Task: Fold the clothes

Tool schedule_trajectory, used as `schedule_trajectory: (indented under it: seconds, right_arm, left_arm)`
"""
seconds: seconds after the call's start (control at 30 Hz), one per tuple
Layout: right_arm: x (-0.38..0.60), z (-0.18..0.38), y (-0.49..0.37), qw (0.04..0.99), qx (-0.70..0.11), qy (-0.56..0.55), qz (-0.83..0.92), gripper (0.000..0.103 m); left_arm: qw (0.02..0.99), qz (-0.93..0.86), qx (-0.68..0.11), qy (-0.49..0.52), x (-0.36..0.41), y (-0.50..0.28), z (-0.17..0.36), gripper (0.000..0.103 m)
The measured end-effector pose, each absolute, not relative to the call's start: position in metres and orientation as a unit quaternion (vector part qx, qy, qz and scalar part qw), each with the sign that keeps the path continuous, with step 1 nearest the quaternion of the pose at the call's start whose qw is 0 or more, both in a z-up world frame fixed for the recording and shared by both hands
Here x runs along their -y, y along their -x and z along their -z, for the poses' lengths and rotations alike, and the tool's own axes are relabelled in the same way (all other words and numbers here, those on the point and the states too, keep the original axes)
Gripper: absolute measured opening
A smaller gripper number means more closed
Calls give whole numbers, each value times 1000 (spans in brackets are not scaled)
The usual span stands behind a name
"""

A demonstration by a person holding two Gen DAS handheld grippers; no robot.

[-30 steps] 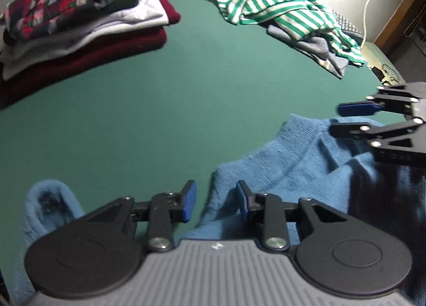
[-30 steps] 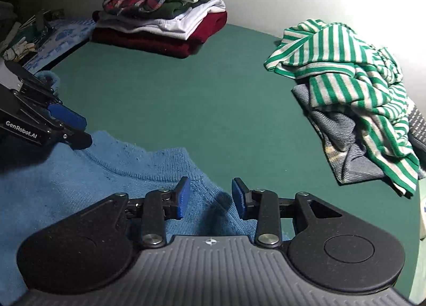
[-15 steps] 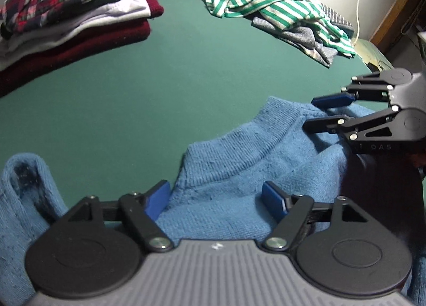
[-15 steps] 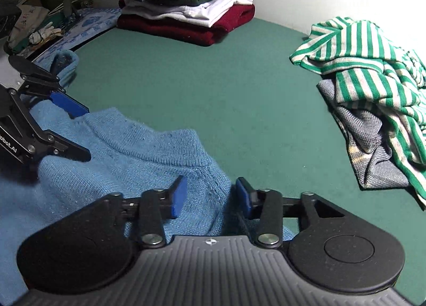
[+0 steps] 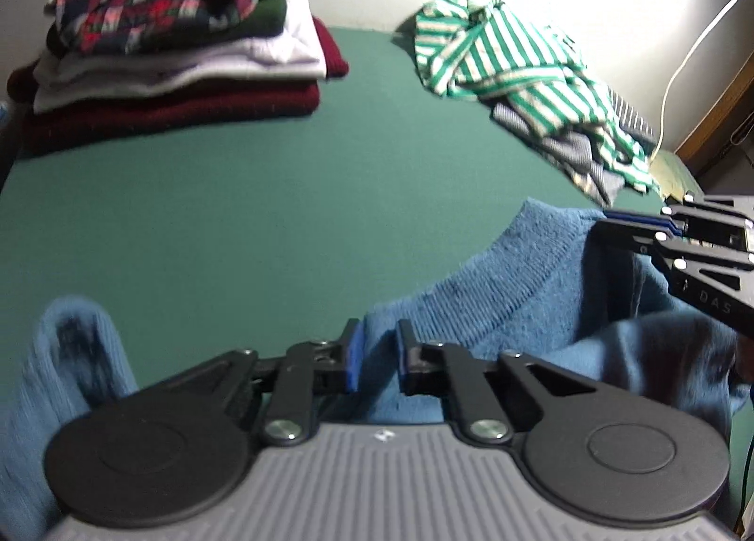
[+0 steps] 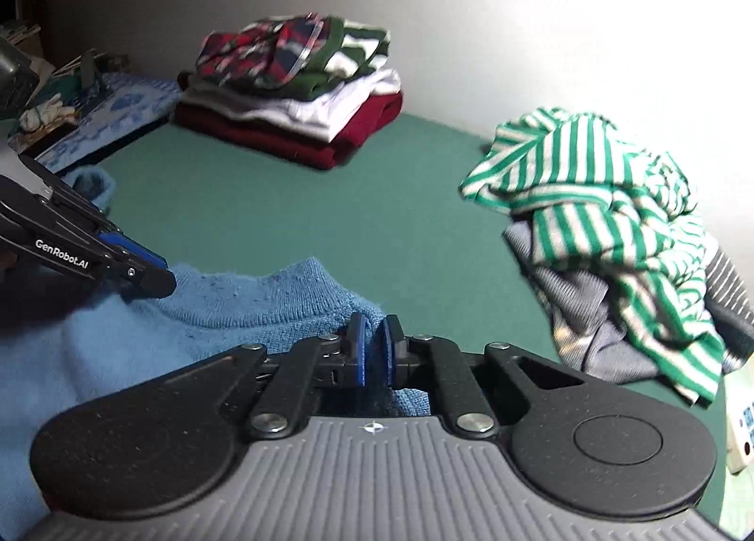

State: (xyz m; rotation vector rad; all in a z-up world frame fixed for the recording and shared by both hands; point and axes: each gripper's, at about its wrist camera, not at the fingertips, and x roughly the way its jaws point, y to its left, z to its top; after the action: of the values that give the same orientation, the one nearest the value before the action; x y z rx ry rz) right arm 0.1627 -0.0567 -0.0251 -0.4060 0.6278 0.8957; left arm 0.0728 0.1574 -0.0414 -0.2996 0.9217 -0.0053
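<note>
Both grippers have just closed on the blue sweater (image 5: 509, 286) lying at 6 o'clock on the green table (image 5: 264, 192): the left gripper (image 5: 375, 355) pinches its left shoulder, the right gripper (image 6: 373, 350) its right shoulder. A second ago both stood open above the knit. The folded stack (image 5: 179, 65) sits at 11 o'clock.

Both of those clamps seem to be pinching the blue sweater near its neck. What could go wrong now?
The left gripper and right gripper each pinch only a small bit of the blue sweater, so the knit might slip out or stretch. One sleeve lies bunched apart and may drag or twist.
</note>
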Motion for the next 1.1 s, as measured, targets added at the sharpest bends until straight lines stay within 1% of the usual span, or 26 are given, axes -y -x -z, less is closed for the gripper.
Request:
schedule_trajectory:
  seconds: [0.17,0.23,0.27,0.3,0.33,0.37,0.43,0.53,0.57,0.63,0.67,0.7,0.73,0.77,0.8,0.83,0.9,1.1]
  right_arm:
    - [48,8,-177,859,-267,171,-402,6]
    - [45,4,-187,869,-260,162,-388,6]
    - [43,2,-191,874,-257,156,-381,6]
    - [43,1,-195,879,-254,150,-375,6]
    - [44,1,-197,879,-256,147,-373,6]
    - [44,2,-199,880,-257,145,-371,6]
    - [45,7,-198,881,-257,149,-369,6]
    - [48,9,-196,883,-254,145,-368,6]
    - [49,9,-196,883,-255,140,-368,6]
    - [51,7,-195,882,-256,136,-371,6]
    - [52,6,-194,882,-255,135,-372,6]
    - [53,5,-193,882,-255,133,-373,6]
    - [54,3,-192,882,-255,132,-374,6]
    - [55,2,-191,882,-255,130,-375,6]
    - [57,1,-190,882,-256,127,-375,6]
    - [58,0,-189,882,-256,124,-376,6]
    - [60,-2,-187,883,-253,124,-375,6]
    - [61,-7,-196,894,-241,114,-360,6]
  left_arm:
    - [908,-9,-401,123,-170,-106,6,5]
    - [911,-3,-395,116,-176,-117,-4,5]
    - [911,4,-396,115,-179,-121,-8,12]
    - [911,12,-397,114,-182,-125,-11,16]
    - [908,22,-402,114,-184,-124,-10,26]
    - [905,31,-408,114,-186,-123,-8,41]
    - [897,49,-425,110,-186,-115,3,53]
    - [881,62,-458,104,-182,-104,27,55]
    - [875,66,-467,109,-183,-101,35,59]
    - [862,80,-481,138,-187,-97,49,65]
    - [860,86,-483,139,-184,-96,51,64]
    - [858,92,-485,141,-181,-95,54,60]
    - [856,98,-488,141,-177,-94,56,49]
    - [856,100,-491,127,-171,-95,57,31]
    - [855,103,-495,115,-165,-97,58,19]
    - [854,104,-497,112,-163,-99,58,12]
    - [862,96,-487,105,-163,-100,53,9]
    - [897,22,-437,71,-177,-117,17,10]
